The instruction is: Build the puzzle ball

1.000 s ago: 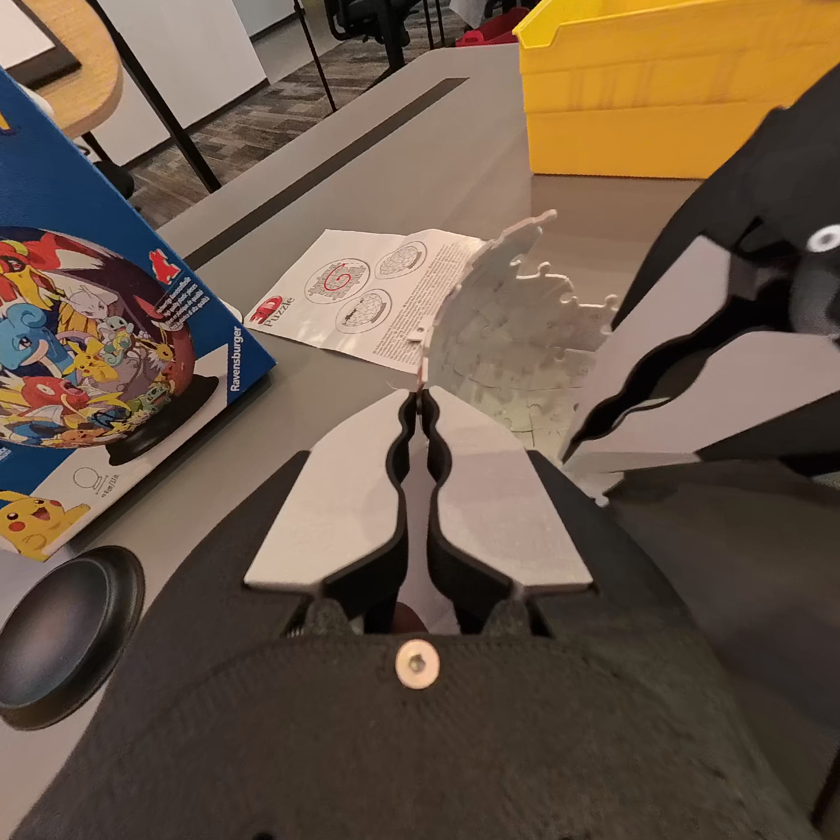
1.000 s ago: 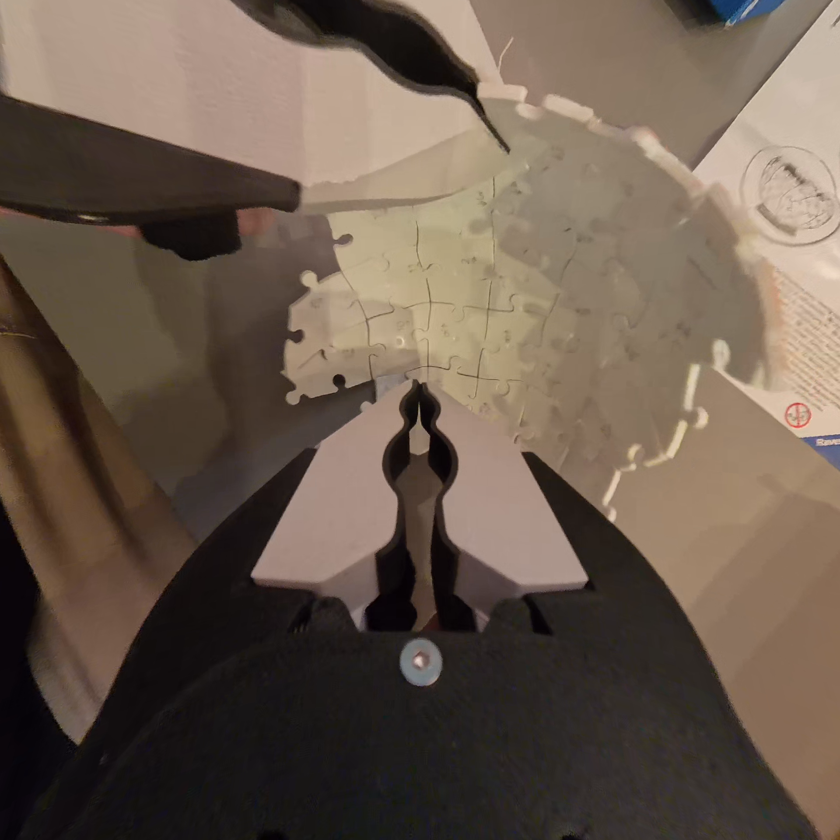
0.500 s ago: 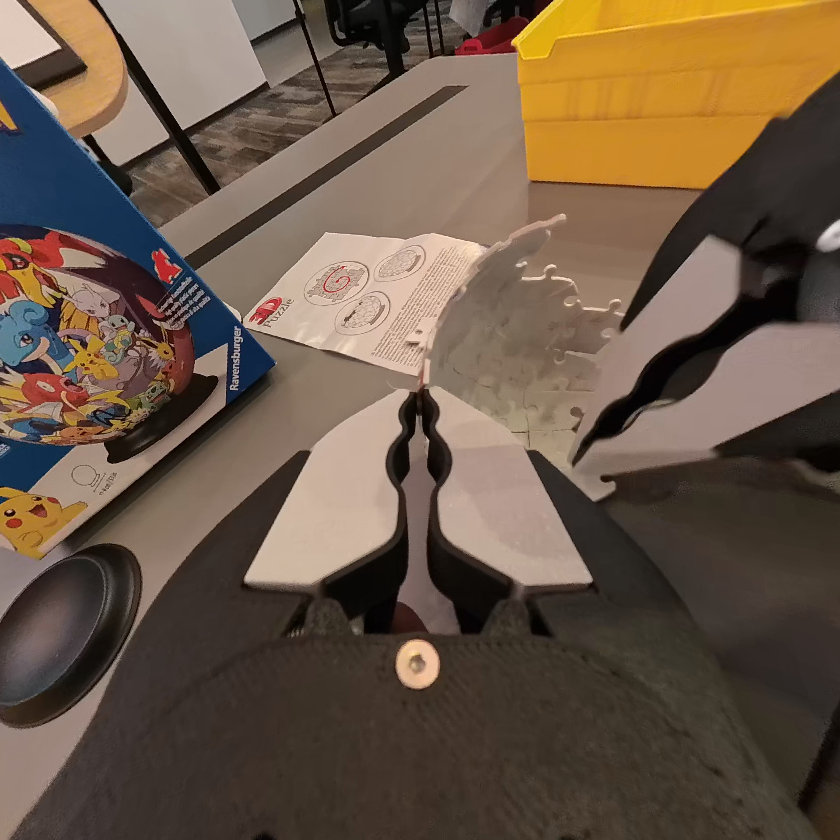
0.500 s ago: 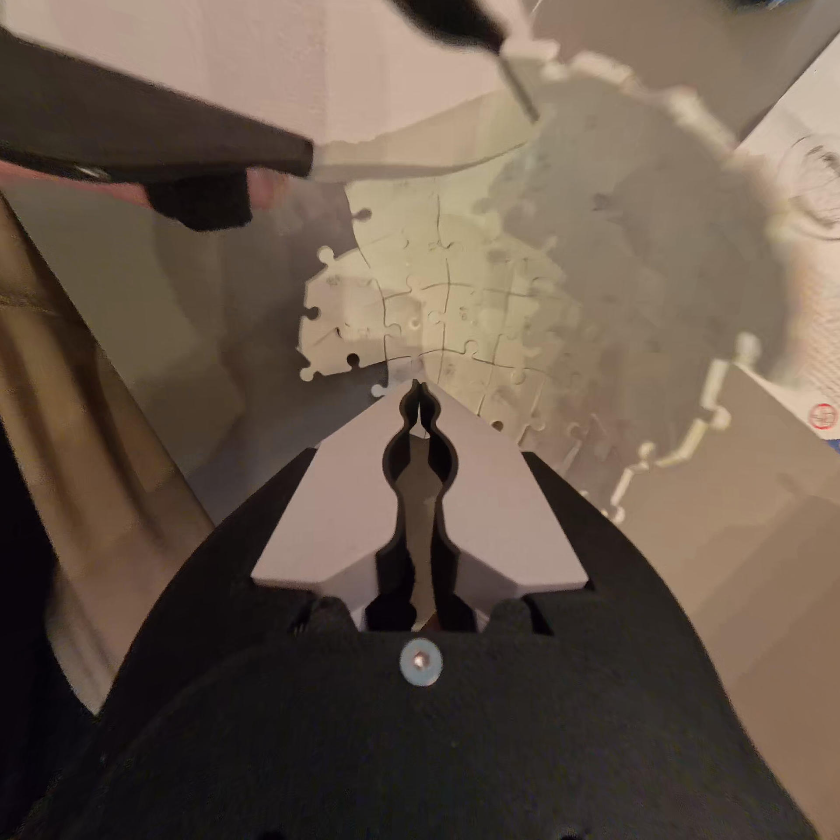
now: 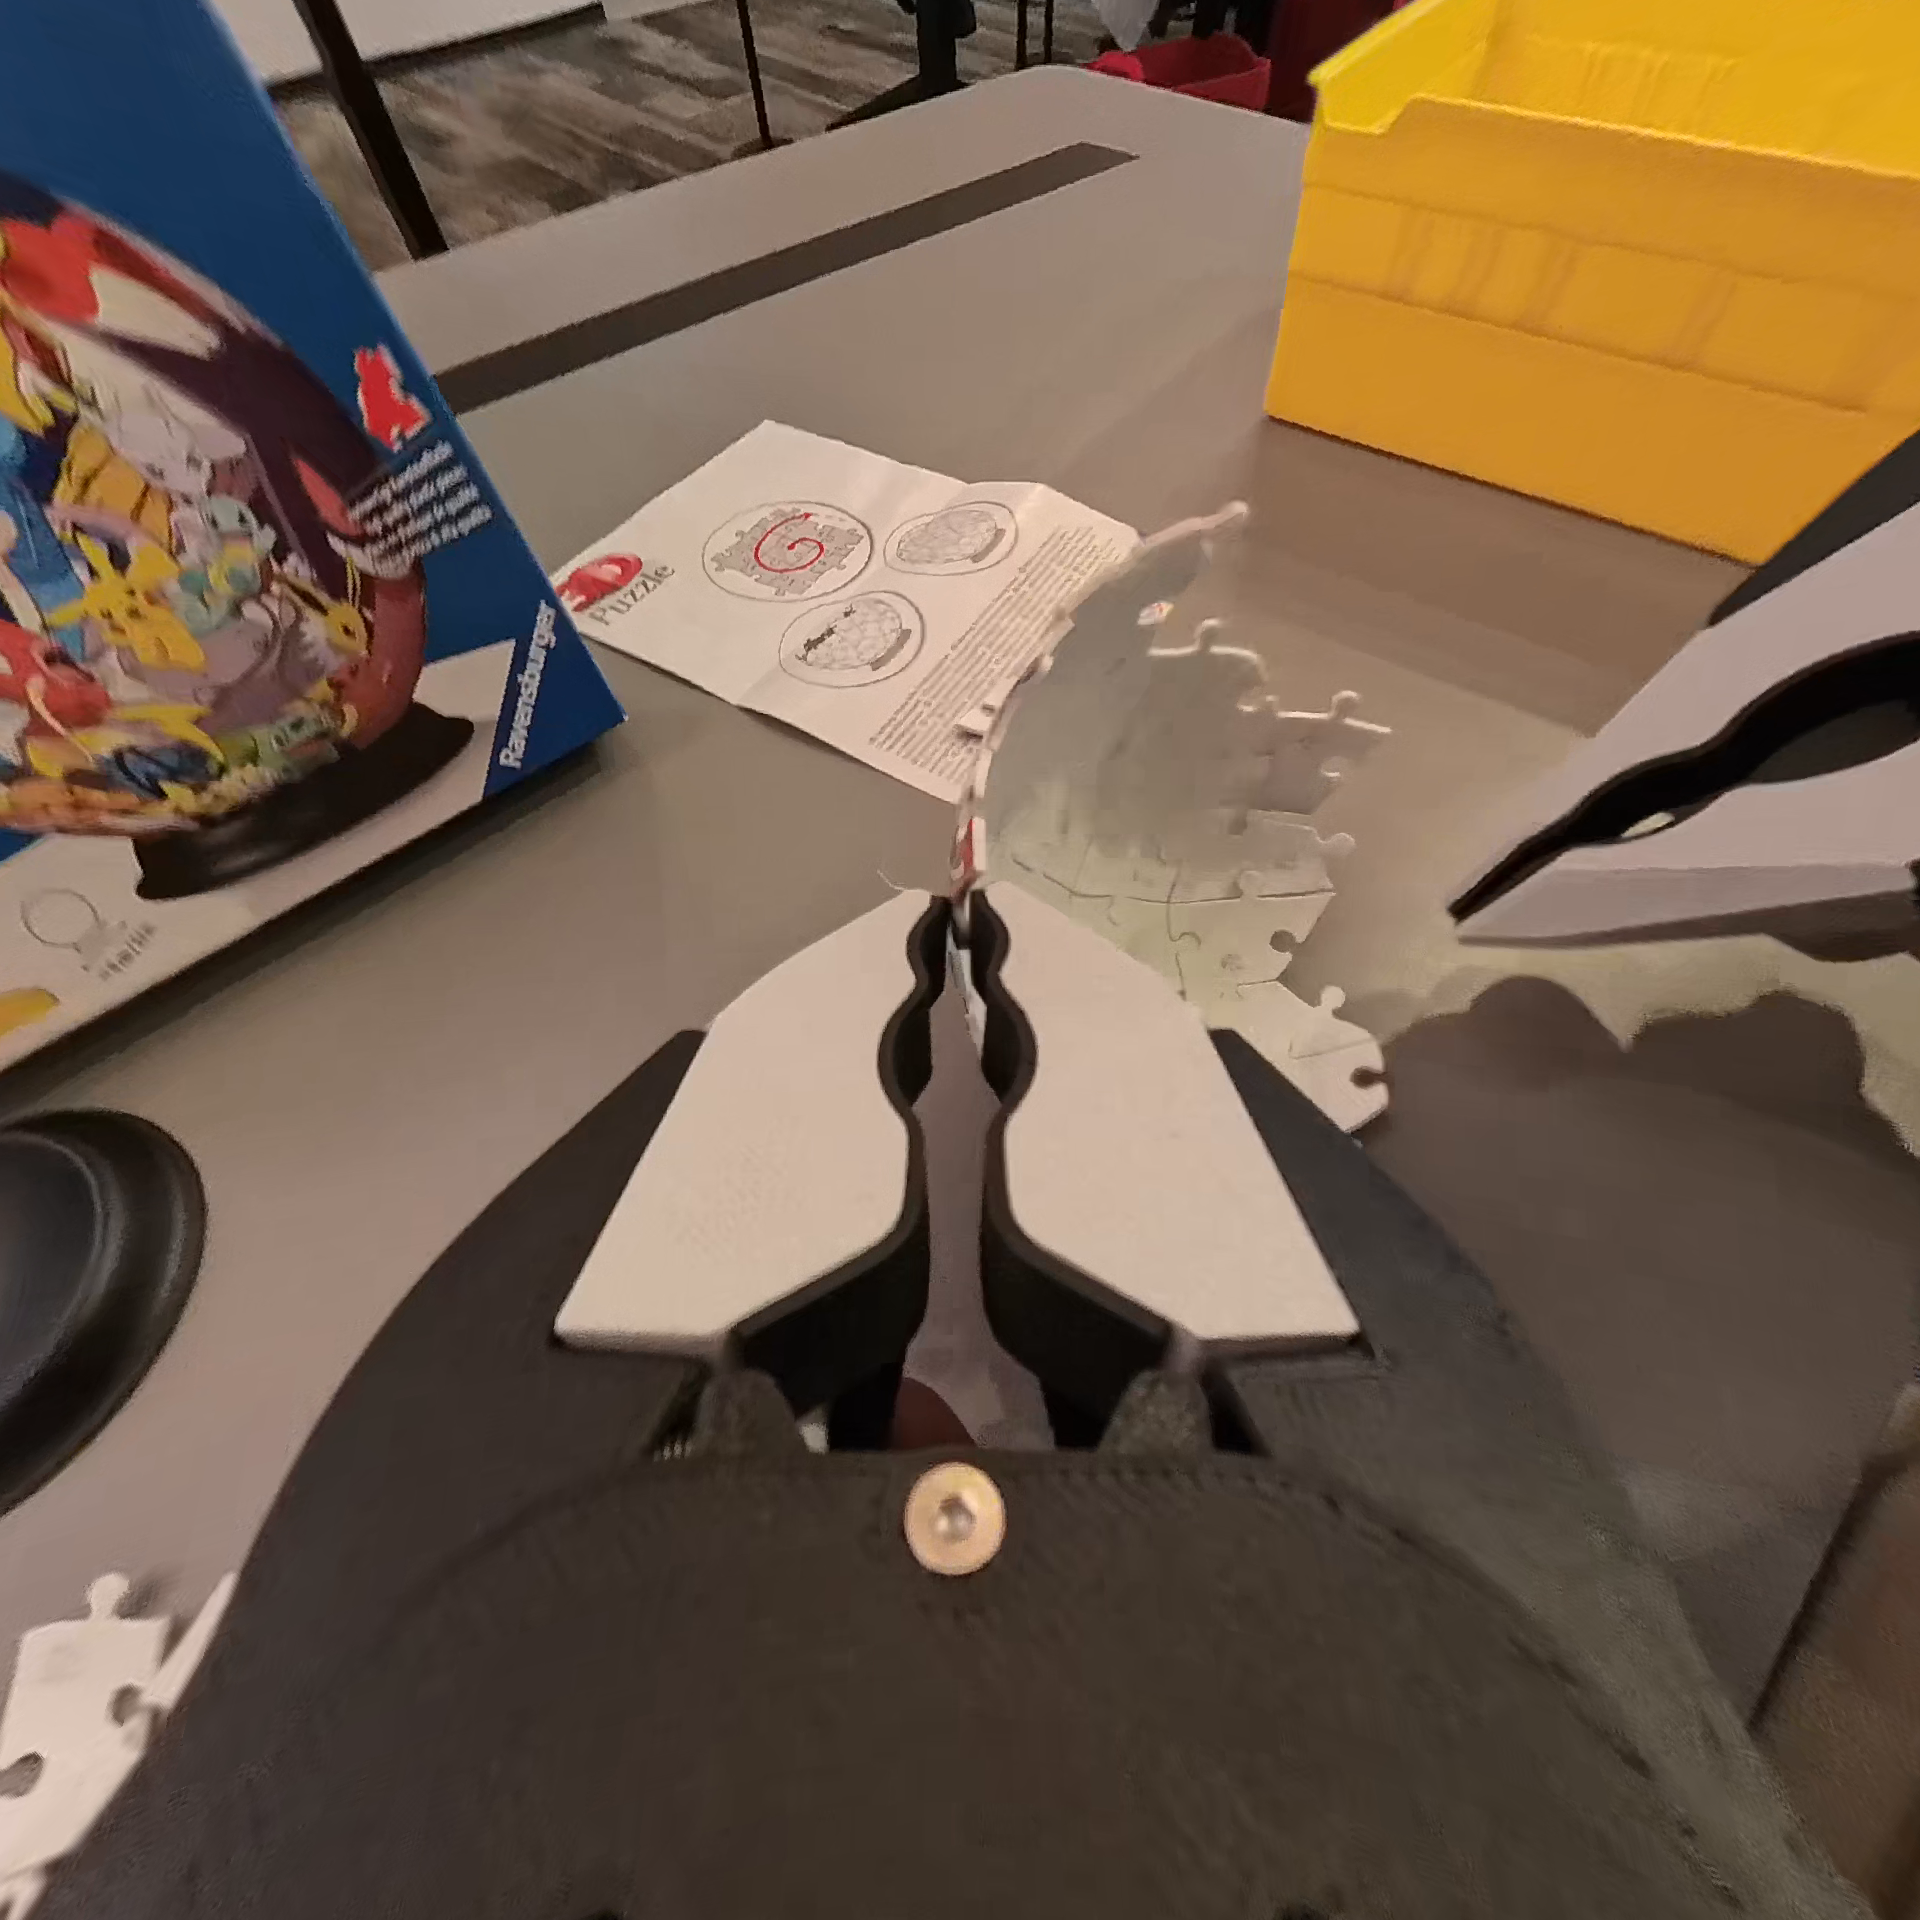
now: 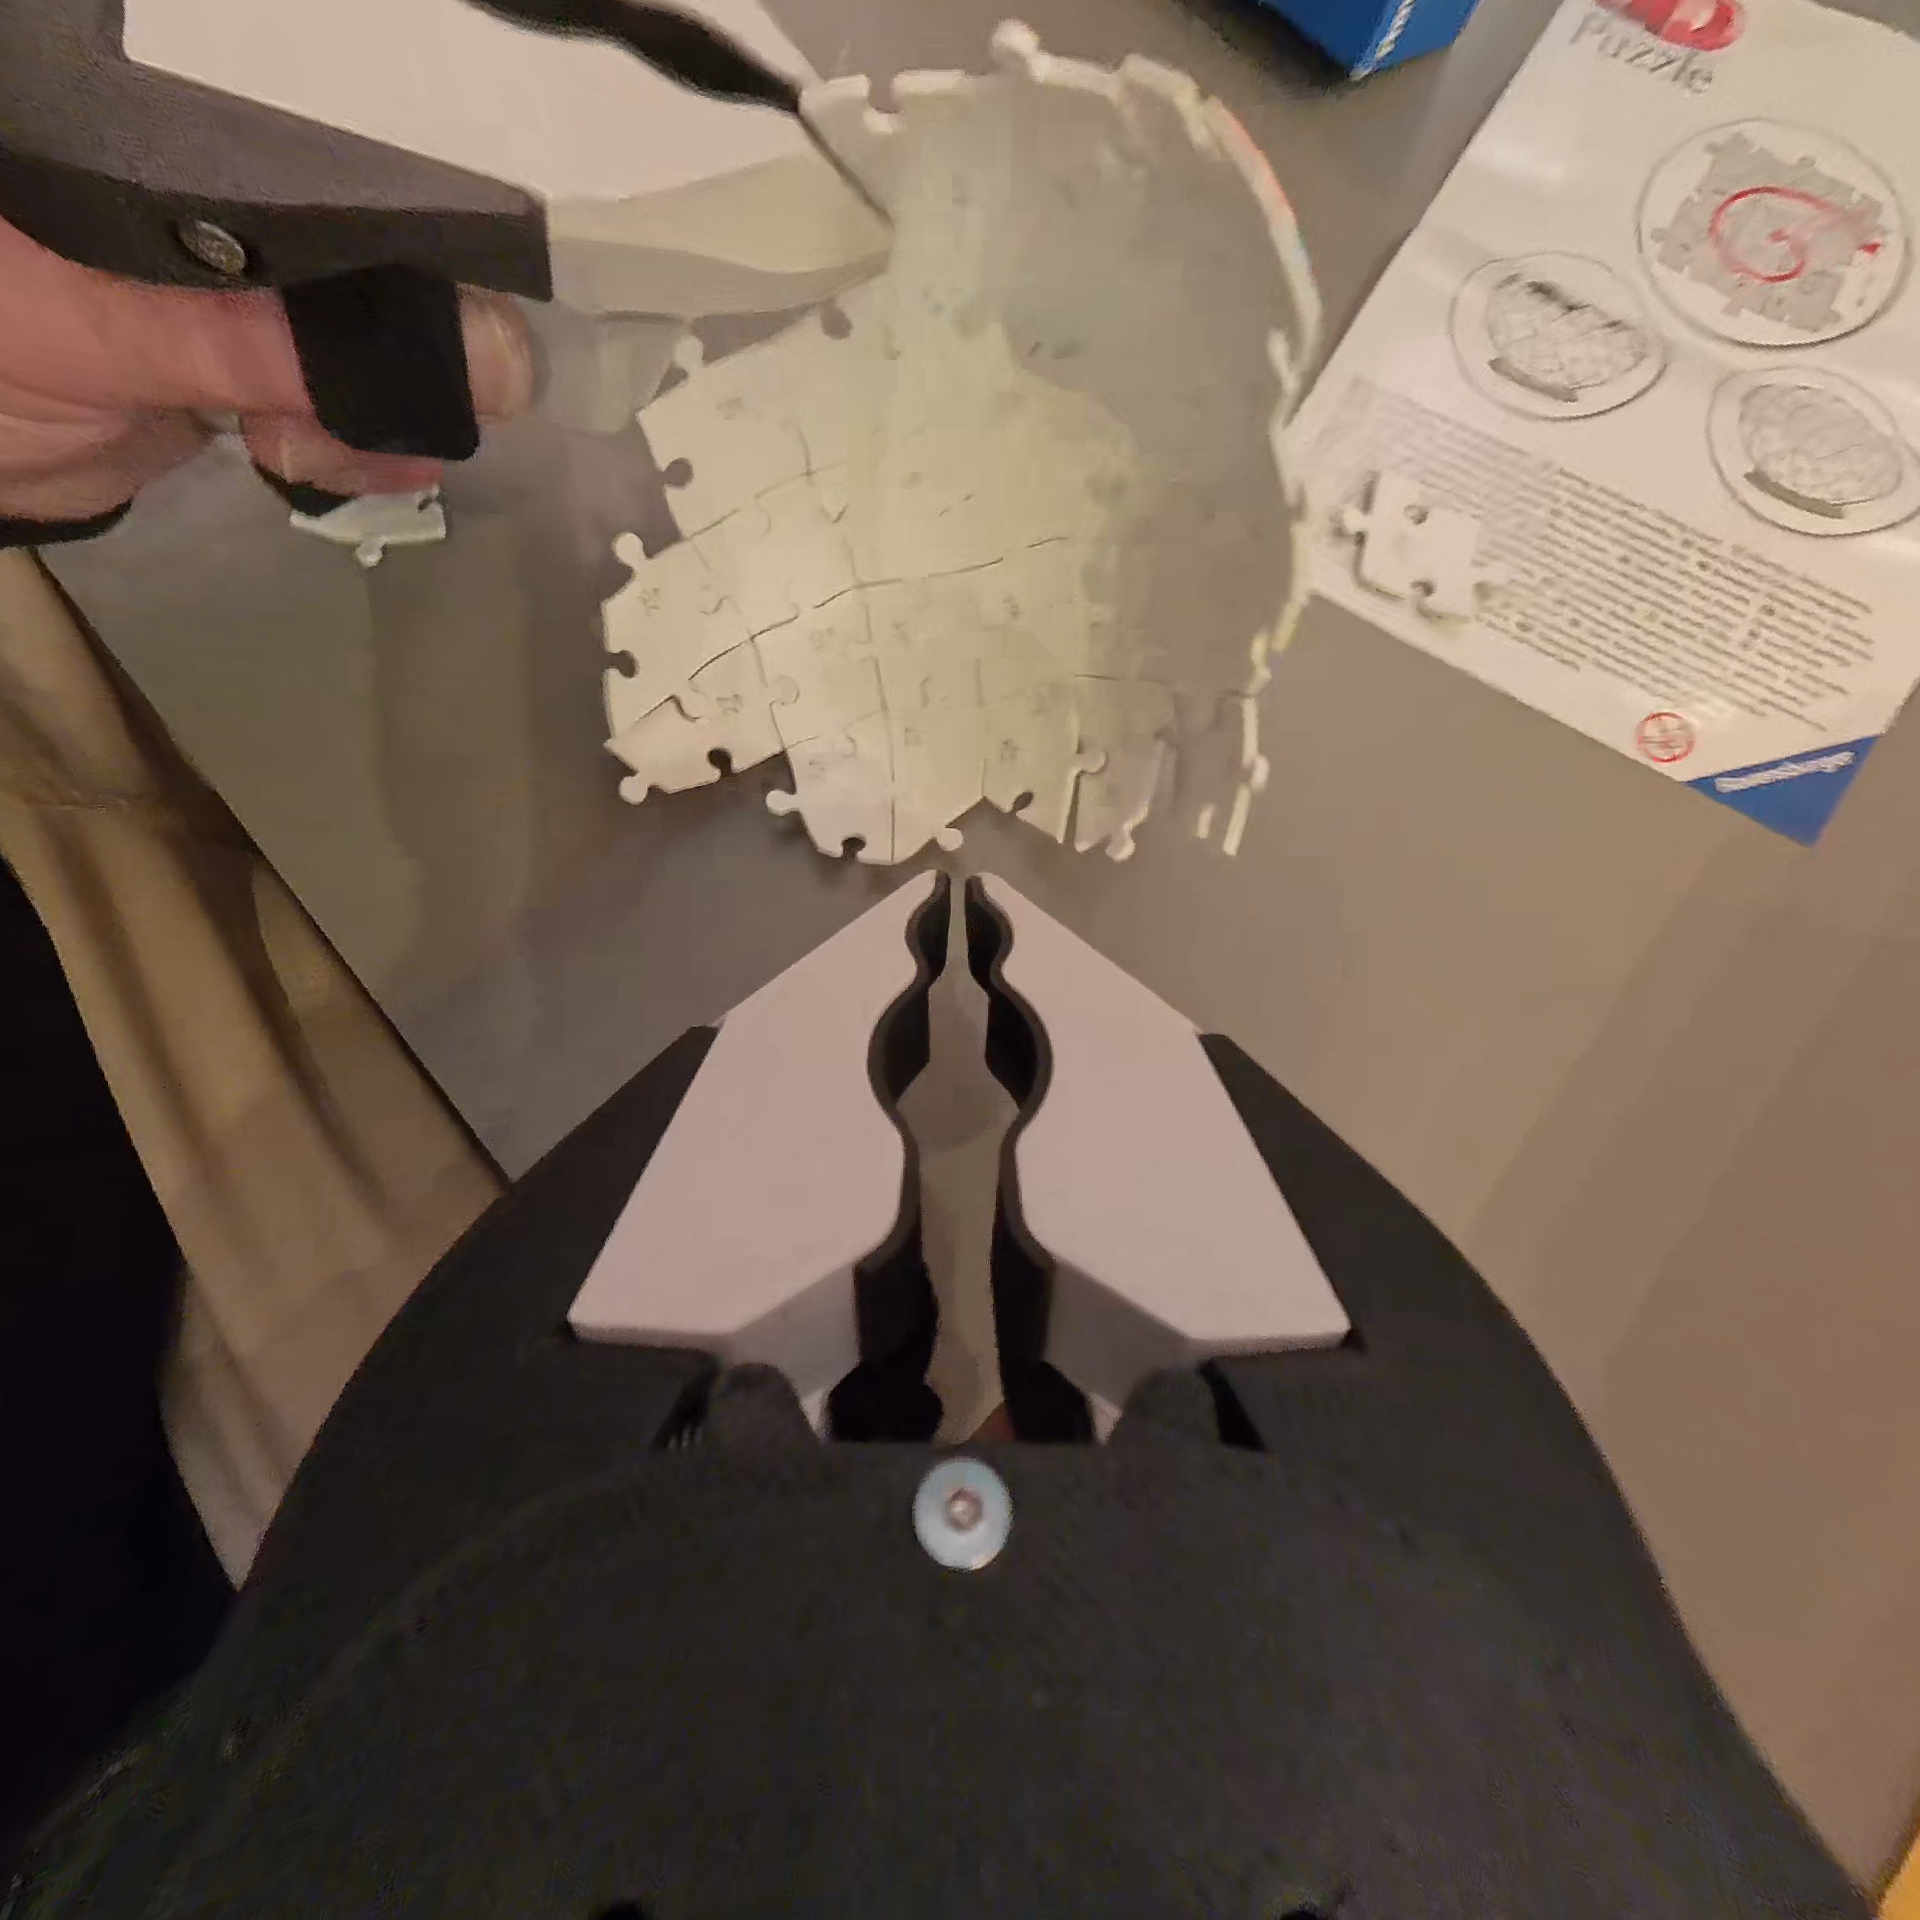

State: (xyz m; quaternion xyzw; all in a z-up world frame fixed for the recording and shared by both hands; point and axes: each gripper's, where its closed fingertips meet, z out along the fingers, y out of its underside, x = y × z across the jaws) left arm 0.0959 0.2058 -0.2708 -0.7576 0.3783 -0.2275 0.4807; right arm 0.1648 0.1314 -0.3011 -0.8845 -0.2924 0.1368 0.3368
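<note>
The partly built puzzle ball (image 5: 1132,769) is a curved white shell of joined pieces, seen from its blank inner side. My left gripper (image 5: 961,914) is shut on the shell's near edge and holds it upright above the grey table (image 5: 644,935). In the right wrist view the shell (image 6: 966,499) fills the upper middle, and the left gripper (image 6: 821,94) clamps its top-left rim. My right gripper (image 6: 958,883) is shut and empty, its tips just below the shell's lower edge, not touching. It also shows in the left wrist view (image 5: 1455,925), to the right of the shell.
An instruction sheet (image 5: 831,592) lies behind the shell, with a loose piece (image 6: 1413,540) on it. Another loose piece (image 6: 374,520) lies under the person's hand (image 6: 104,384). The blue puzzle box (image 5: 208,571) and black stand (image 5: 73,1278) are left, the yellow bin (image 5: 1610,291) back right. Left tips to right tips: about 11 cm.
My right gripper has drawn back from the shell, where its tips had been against the inner side. The left gripper kept its hold, and the shell has shifted and turned a little.
</note>
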